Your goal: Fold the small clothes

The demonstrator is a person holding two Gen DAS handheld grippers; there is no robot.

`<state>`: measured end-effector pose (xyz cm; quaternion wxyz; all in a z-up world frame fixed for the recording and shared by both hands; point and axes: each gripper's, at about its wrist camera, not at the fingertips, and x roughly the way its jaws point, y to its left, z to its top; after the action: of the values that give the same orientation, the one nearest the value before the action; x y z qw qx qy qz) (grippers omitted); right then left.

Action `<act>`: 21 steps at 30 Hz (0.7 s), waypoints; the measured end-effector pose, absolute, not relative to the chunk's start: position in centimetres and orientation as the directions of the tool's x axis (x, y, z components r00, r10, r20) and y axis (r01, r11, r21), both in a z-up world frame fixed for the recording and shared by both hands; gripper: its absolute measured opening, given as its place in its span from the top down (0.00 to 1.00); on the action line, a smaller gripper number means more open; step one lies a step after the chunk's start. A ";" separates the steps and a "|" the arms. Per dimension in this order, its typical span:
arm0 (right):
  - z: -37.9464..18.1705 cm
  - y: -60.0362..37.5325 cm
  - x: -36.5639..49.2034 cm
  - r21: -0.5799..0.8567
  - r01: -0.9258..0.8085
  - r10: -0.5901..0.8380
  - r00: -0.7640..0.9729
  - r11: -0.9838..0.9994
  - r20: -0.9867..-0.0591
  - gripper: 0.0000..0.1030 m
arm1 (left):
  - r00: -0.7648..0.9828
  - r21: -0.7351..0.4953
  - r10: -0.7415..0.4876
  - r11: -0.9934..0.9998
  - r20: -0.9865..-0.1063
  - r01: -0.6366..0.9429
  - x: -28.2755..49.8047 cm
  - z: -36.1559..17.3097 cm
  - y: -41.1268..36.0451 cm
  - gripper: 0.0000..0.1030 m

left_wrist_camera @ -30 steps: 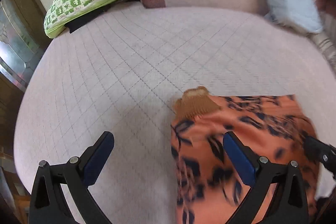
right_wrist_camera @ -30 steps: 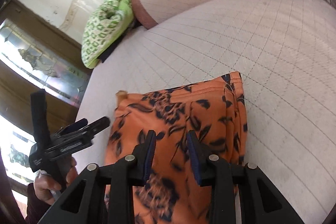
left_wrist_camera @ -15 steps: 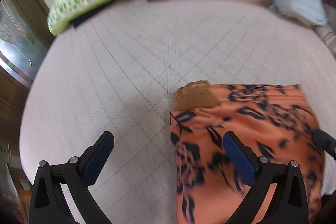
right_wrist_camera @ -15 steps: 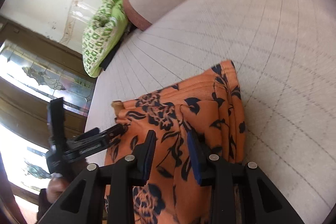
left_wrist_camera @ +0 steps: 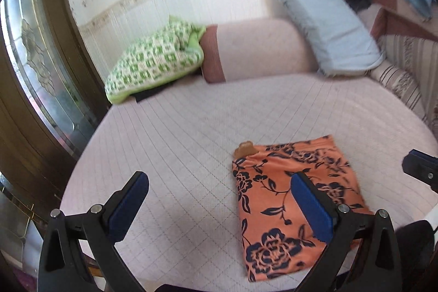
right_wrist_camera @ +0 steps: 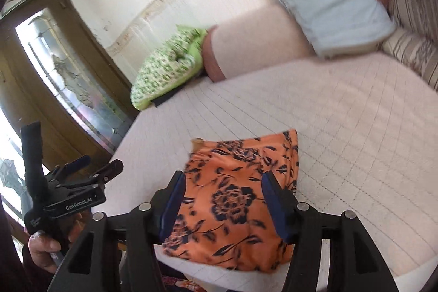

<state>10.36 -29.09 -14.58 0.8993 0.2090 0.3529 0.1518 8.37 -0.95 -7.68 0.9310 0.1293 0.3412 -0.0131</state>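
A folded orange garment with dark flowers lies flat near the front edge of the pale quilted bed. A brown tag sticks out at its far left corner. My left gripper hangs open above the bed, left of and over the garment, with nothing between its blue pads. My right gripper hovers above the garment; its jaws are opening and hold nothing. The left gripper also shows in the right wrist view, held in a hand.
A green patterned cushion and a pink bolster lie at the bed's far side, with a light blue pillow to the right. A dark wooden door with glass stands at the left. A striped cushion lies far right.
Both grippers have risen and pulled back from the garment, so more of the room shows. The right gripper's jaws, narrow over the cloth before, now stand wider and clear of it.
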 end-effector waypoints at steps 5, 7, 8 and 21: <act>-11.4 -27.4 7.8 0.412 -0.132 0.367 0.740 0.901 -0.564 0.41 | 0.800 0.226 0.054 0.969 -0.597 0.103 5.4 -5.0 -0.5 0.00; -10.6 -27.0 7.0 0.405 -0.141 0.365 0.746 0.903 -0.556 0.41 | 0.809 0.226 0.055 0.969 -0.585 0.097 4.3 -4.1 -0.3 0.00; -10.2 -26.7 6.6 0.395 -0.144 0.360 0.753 0.907 -0.551 0.41 | 0.815 0.228 0.058 0.969 -0.577 0.092 4.0 -3.9 -0.3 0.00; -8.1 -25.0 4.5 0.332 -0.147 0.315 0.782 0.932 -0.537 0.40 | 0.849 0.247 0.071 0.966 -0.523 0.071 1.1 -2.3 0.5 0.00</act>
<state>4.48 -24.99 -8.14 0.9340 0.1371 0.3058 0.1235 1.14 0.46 -2.30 0.9528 0.1296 0.2744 0.0000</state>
